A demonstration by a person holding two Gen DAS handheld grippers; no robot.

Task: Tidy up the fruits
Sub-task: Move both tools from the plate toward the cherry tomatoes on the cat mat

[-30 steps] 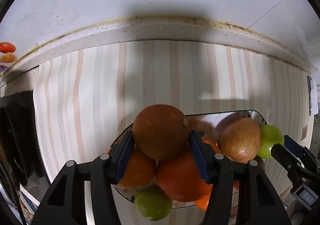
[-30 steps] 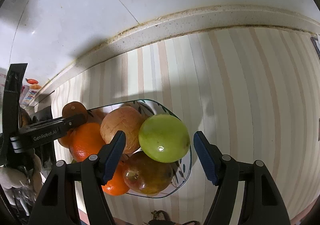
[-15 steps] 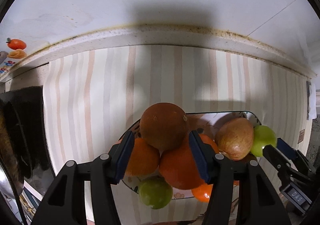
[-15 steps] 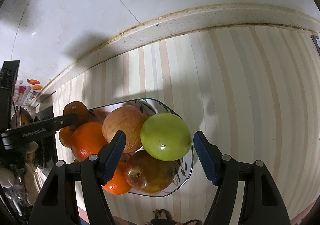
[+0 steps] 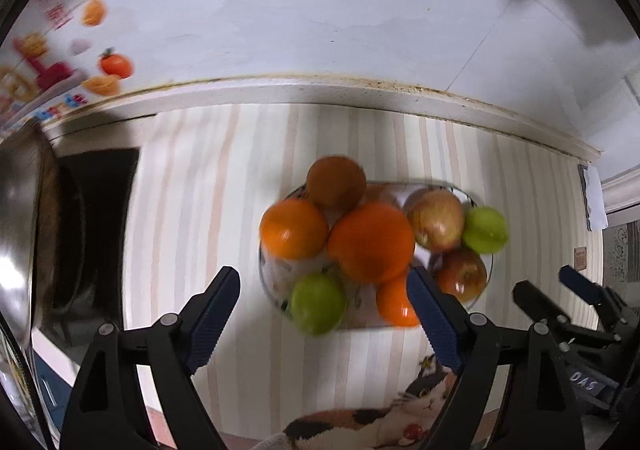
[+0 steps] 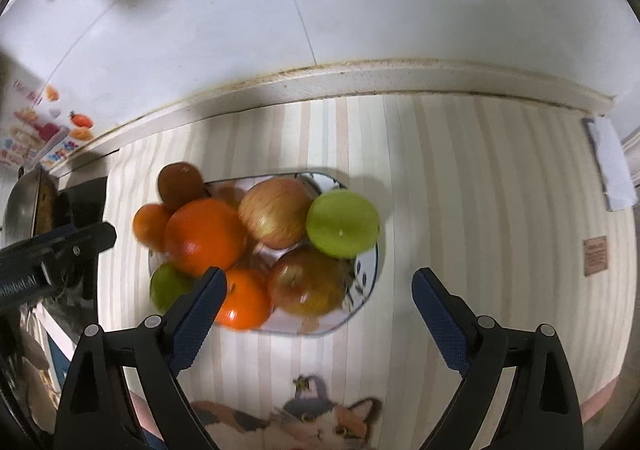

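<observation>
A patterned plate [image 5: 486, 282] [image 6: 366, 284] on the striped mat holds a pile of fruit. A dark brownish orange [image 5: 336, 182] [image 6: 180, 181] rests at the back of the pile, behind two bright oranges [image 5: 370, 242] [image 6: 204, 236]. Apples [image 5: 436, 218] [image 6: 276, 211], green fruits [image 5: 485, 230] [image 6: 343, 221] and a small orange [image 6: 242, 300] fill the plate. My left gripper [image 5: 322, 320] is open and empty, above and in front of the plate. My right gripper [image 6: 316, 314] is open and empty, also pulled back above the plate's near edge.
A metal pan [image 5: 18, 234] [image 6: 28, 205] sits on a dark stove at the left. The white wall and its ledge [image 5: 320, 93] run behind the mat. A cat picture [image 6: 316, 422] is printed on the mat's near edge. A white cloth [image 6: 614, 169] lies far right.
My left gripper opened, let go of the dark brownish orange on the pile, and drew back and up. My right gripper also pulled back from the green fruit.
</observation>
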